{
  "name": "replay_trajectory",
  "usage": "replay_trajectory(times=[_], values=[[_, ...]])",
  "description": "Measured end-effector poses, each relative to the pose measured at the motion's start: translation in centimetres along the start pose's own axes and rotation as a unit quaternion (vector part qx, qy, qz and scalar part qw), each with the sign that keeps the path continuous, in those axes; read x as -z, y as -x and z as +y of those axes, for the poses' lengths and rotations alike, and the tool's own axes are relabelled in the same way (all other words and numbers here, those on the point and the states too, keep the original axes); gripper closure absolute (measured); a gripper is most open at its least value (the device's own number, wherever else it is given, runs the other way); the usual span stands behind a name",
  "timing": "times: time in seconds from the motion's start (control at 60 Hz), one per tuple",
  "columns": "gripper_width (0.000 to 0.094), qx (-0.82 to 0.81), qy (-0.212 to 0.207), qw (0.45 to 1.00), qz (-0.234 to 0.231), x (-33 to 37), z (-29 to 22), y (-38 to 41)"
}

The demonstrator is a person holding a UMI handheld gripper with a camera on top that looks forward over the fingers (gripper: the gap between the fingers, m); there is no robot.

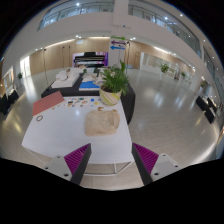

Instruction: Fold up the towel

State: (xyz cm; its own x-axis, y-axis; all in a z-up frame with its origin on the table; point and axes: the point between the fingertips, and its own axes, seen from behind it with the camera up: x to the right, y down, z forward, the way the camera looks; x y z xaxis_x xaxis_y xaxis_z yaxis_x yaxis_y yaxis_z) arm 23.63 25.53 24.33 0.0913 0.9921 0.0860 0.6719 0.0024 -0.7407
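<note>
A crumpled beige towel (102,122) lies on a white table (70,130), toward its right side. My gripper (112,162) is open and empty, its magenta pads (77,155) spread wide. It hovers back from the table's near edge, well short of the towel, which lies beyond and between the fingers.
A potted green plant (114,82) in a yellow pot stands at the table's far right. A pink sheet (47,103) and small items lie on the left. A blue object (89,86) and a dark keyboard-like thing (88,60) are farther back. Open shiny floor (170,110) lies to the right.
</note>
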Motion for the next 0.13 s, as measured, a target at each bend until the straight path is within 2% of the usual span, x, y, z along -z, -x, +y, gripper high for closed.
replay_trajectory(times=[0.133], values=[[0.0085,0.001,-0.008,1.0,-0.003,0.89,0.62,0.32]])
